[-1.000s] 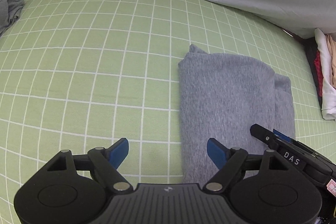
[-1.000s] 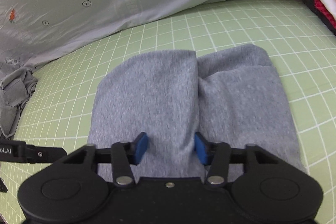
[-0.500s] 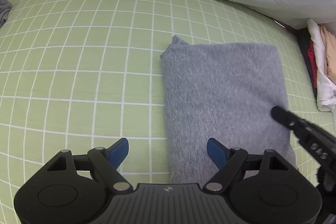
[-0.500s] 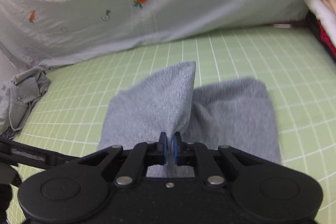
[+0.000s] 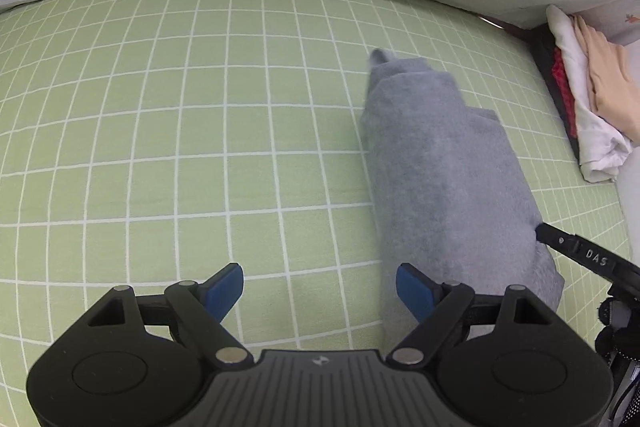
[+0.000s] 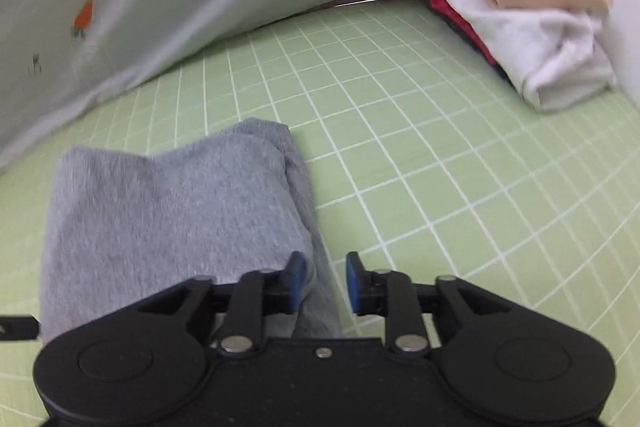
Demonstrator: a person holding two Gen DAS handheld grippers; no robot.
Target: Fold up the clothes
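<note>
- Your grey garment (image 5: 448, 163) looks pretty much folded, a narrow bundle lying on the green checked sheet (image 5: 200, 147) of the bed.
- Right hand-held gripper (image 6: 322, 277) is opening at the bundle's near edge, pads not pressing on the cloth.
- Left hand-held gripper (image 5: 320, 287) is wide open, holding nothing, just beside it.
- Left to do, I'd guess: park it with the folded pile (image 6: 516, 11).

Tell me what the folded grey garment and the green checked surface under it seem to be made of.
Grey garment: soft knit, probably cotton jersey or fleece; matte, heathered, slightly fuzzy, folds thick and rounded.
Green checked surface: looks like woven fabric, a sheet or mat cover; matte, smooth, with a white printed grid. Exact fibre cannot be told.
</note>
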